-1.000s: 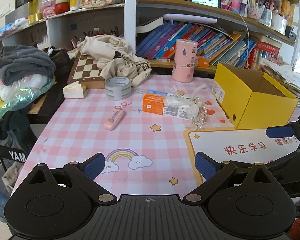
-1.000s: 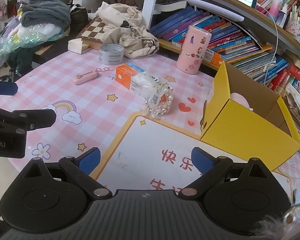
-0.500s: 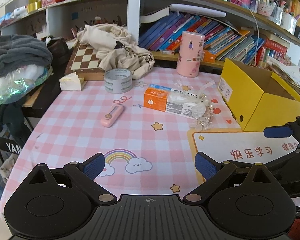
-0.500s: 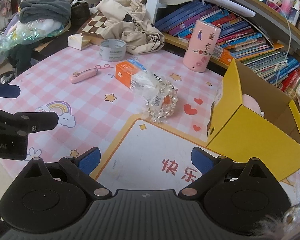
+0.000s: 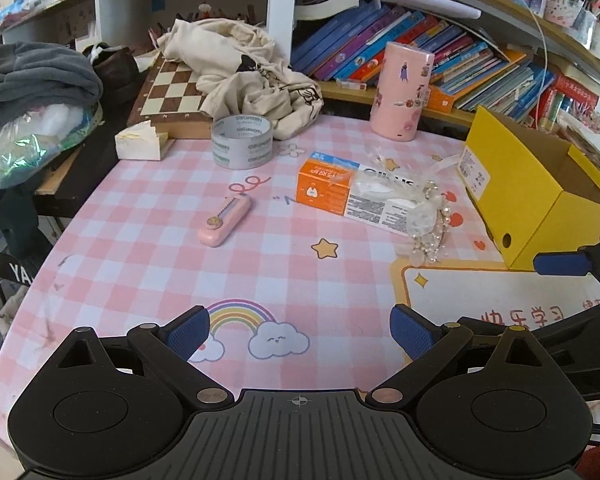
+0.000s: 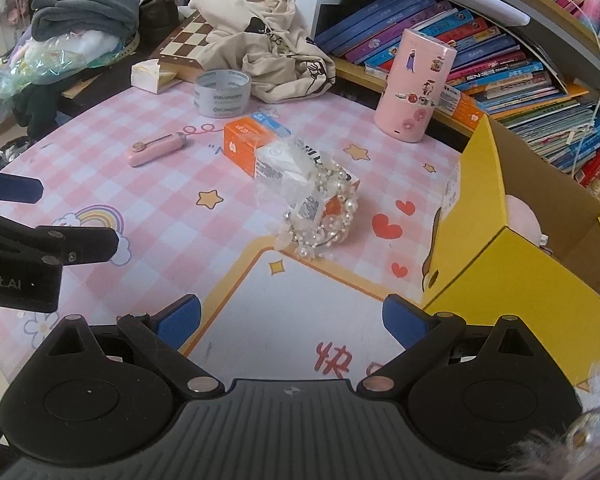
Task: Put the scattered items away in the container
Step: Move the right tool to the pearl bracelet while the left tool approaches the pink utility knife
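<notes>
in the left wrist view, the left gripper (image 5: 299, 330) hangs over the pink checked tablecloth (image 5: 148, 248) with its two blue fingers spread wide and nothing between them, right above a rainbow picture. a pink little cutter (image 5: 224, 220) lies ahead on the cloth, and a grey roll of tape (image 5: 242, 142) sits farther back, near a chess board (image 5: 172, 96). an orange and white box (image 5: 356, 192) lies in the middle, and a pearl band (image 5: 430, 236) in clear wrap leans on its right end. a tall pink can (image 5: 402, 92) stands at the back. the yellow box (image 5: 540, 192) sits open on the right, well apart from the cutter. in the right wrist view, the right gripper (image 6: 292, 322) is spread wide too and holds nothing, over a white mat (image 6: 300, 320) with a yellow edge. the pearl band (image 6: 324, 216) lies just past the mat, touching the orange and white box (image 6: 260, 140). the yellow box (image 6: 512, 272) is close on the right, with something pink and round (image 6: 522, 220) inside. the left gripper (image 6: 20, 236) shows at the left edge.
</notes>
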A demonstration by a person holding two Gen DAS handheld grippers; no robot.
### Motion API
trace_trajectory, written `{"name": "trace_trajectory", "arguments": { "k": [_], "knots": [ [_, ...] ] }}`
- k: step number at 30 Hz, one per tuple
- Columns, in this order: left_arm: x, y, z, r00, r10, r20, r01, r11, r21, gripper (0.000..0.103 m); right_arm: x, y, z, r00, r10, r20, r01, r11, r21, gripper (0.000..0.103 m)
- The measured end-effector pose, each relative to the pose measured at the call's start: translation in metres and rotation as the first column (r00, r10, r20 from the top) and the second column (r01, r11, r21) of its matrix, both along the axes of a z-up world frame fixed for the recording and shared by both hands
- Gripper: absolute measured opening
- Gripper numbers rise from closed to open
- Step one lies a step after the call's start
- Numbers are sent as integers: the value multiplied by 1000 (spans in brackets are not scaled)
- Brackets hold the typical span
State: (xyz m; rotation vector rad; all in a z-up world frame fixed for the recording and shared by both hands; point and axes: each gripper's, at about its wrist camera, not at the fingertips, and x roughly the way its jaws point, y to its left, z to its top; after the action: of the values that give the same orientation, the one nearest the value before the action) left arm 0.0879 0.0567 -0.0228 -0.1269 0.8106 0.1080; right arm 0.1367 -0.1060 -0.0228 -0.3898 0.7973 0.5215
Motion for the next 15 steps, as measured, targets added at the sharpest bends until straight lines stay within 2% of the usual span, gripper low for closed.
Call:
{"name": "trace_trajectory", "arguments": {
  "k": [15],
  "knots": [
    [32, 10, -13, 999, 20, -34, -20, 1000, 13, 98, 38, 12, -15, 999, 22, -39, -22, 1000, -1, 98]
  ]
}}
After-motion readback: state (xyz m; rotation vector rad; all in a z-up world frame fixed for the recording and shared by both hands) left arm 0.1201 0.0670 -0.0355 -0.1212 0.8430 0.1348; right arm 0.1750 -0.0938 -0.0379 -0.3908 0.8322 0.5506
